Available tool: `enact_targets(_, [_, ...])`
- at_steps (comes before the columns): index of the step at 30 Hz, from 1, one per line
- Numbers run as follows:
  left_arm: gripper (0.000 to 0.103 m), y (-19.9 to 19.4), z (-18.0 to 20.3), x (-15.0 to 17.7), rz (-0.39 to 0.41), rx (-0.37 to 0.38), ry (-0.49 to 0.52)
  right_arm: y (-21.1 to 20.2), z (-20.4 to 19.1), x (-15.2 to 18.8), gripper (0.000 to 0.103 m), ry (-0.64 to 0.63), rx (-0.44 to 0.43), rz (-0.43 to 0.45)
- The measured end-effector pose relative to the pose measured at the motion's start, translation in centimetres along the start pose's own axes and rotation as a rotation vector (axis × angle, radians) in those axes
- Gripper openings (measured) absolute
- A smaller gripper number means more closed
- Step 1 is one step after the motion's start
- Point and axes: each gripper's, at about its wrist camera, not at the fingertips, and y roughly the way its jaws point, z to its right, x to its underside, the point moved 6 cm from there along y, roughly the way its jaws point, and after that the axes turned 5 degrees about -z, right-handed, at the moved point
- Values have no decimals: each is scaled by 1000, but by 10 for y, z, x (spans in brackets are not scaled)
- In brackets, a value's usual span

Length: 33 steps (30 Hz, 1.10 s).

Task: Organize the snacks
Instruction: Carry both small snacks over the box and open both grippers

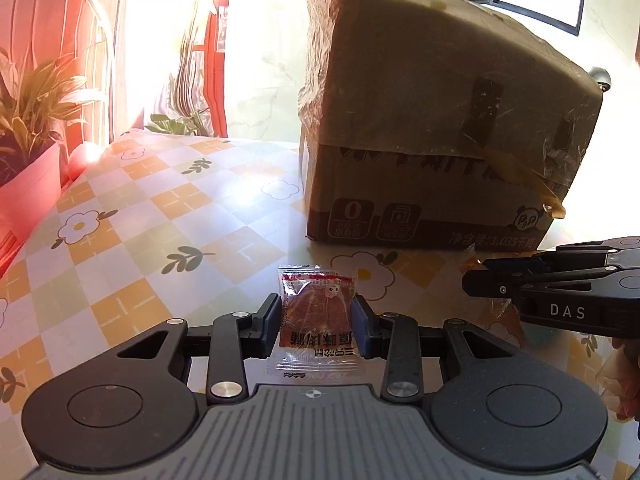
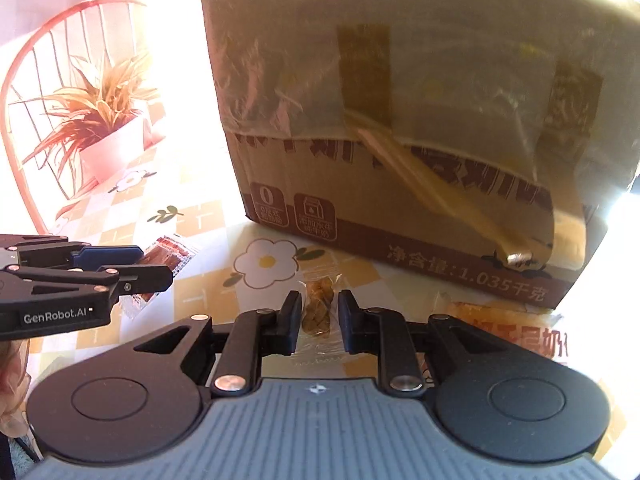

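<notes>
My left gripper [image 1: 316,306] is shut on a clear packet with a red-orange meat slice [image 1: 316,324], its pads pressing both side edges. The same packet [image 2: 170,254] pokes out past the left gripper [image 2: 156,264] in the right wrist view. My right gripper [image 2: 319,308] is shut on a small clear packet of yellow-brown snack [image 2: 318,312], just above the tablecloth. In the left wrist view the right gripper [image 1: 476,276] comes in from the right edge with its fingers together. Both grippers sit side by side in front of a large taped cardboard box [image 1: 440,128].
The cardboard box [image 2: 400,120] stands close ahead on a floral checkered tablecloth [image 1: 160,208]. An orange printed packet [image 2: 516,332] lies by the box's near right corner. A potted plant [image 1: 28,152] and a red chair [image 1: 60,20] stand at the table's left edge.
</notes>
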Motion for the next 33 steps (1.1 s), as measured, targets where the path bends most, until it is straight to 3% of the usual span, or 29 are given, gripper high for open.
enact_targets(11, [40, -99, 20, -99, 298, -15, 32, -105, 4, -66, 22, -103, 14, 270])
enact_targets(17, [40, -120, 48, -155, 393, -16, 79, -145, 24, -104, 22, -116, 46, 365])
enact_targets(22, [40, -111, 74, -192, 404, -3, 117, -153, 52, -133, 22, -105, 104, 377])
enact_targets(27, [40, -77, 89, -217, 348, 14, 117, -144, 85, -155, 22, -50, 147, 340])
enact_targets(33, [40, -38, 93, -232, 292, -17, 116, -124, 103, -164, 22, -20, 159, 301])
